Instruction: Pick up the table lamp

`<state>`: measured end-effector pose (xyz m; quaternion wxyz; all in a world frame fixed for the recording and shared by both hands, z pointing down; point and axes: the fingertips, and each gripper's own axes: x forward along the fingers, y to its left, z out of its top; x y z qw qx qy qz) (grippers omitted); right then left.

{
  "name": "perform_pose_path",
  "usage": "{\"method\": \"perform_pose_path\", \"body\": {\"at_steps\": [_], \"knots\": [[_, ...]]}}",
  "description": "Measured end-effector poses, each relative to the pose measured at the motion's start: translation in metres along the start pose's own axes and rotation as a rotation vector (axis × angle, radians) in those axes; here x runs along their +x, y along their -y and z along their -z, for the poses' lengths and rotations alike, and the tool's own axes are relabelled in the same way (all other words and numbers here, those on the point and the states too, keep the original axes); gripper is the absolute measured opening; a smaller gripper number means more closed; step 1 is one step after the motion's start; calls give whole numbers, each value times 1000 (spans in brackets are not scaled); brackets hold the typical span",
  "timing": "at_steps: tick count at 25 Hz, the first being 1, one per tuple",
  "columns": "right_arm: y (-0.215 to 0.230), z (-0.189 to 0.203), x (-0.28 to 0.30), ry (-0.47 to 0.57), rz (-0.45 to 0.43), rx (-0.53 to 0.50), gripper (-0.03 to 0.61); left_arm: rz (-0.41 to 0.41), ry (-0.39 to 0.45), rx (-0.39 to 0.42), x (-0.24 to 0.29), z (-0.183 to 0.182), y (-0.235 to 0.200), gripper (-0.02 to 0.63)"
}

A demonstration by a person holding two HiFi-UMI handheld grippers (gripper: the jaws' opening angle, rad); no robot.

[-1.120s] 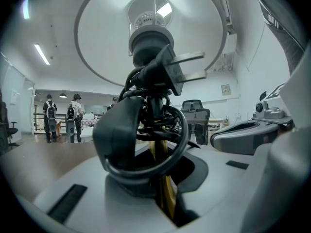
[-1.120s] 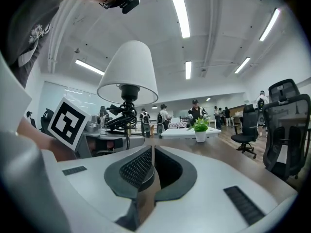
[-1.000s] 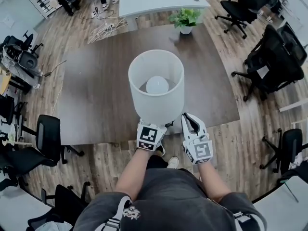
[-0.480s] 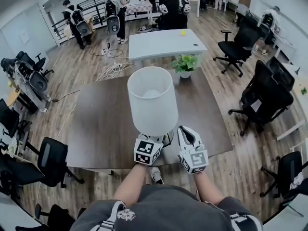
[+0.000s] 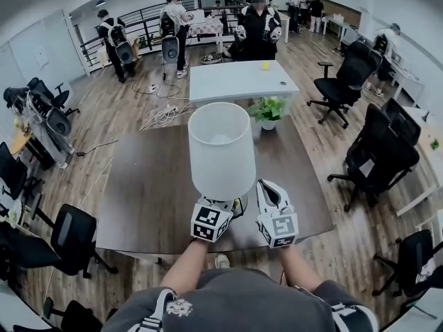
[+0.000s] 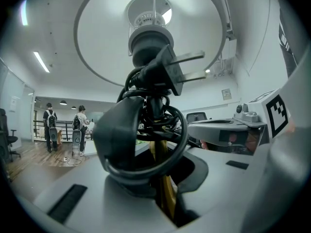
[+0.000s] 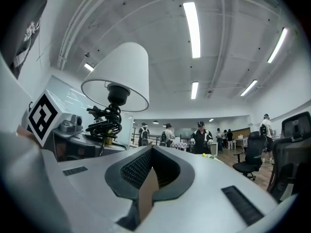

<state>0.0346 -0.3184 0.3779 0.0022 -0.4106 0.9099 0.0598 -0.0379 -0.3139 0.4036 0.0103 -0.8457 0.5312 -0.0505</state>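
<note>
The table lamp has a white drum shade (image 5: 221,151) and hangs in the air above the dark table (image 5: 152,185). My left gripper (image 5: 220,203) is shut on its thin gold stem (image 6: 163,178) just under the shade. A black cable coil and plug (image 6: 170,72) are wound round the stem above the jaws, below the shade's open underside (image 6: 97,33). My right gripper (image 5: 270,189) floats just right of the lamp, apart from it, jaws together with nothing between them (image 7: 146,188). From the right gripper view the shade (image 7: 121,72) and coil show at the left.
A potted plant (image 5: 268,109) stands at the table's far edge, with a white table (image 5: 239,80) behind it. Black office chairs stand at the right (image 5: 377,158) and front left (image 5: 73,234). Several people (image 5: 257,30) stand at the back of the room.
The lamp has risen off the table with my left gripper on its stem. The right gripper has risen alongside it. The head view now looks further into the room.
</note>
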Motion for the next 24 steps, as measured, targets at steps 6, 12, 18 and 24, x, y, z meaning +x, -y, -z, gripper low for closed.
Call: {"method": "perform_pose_path", "body": {"at_steps": [6,12,18,24], "knots": [[-3,4,8,-13,4,3,28,-1,5,1,-2,2,-6,52],[-2,8,10,-32,5,-2,28,-1,-2,5,-1,6,-6,52],[0,14,11,-44,10,-6,28,-7,-5,2,-2,12,-8,52],[2,12,16,-46,4,-18,28,-5,8,2,2,8,-11,52]]}}
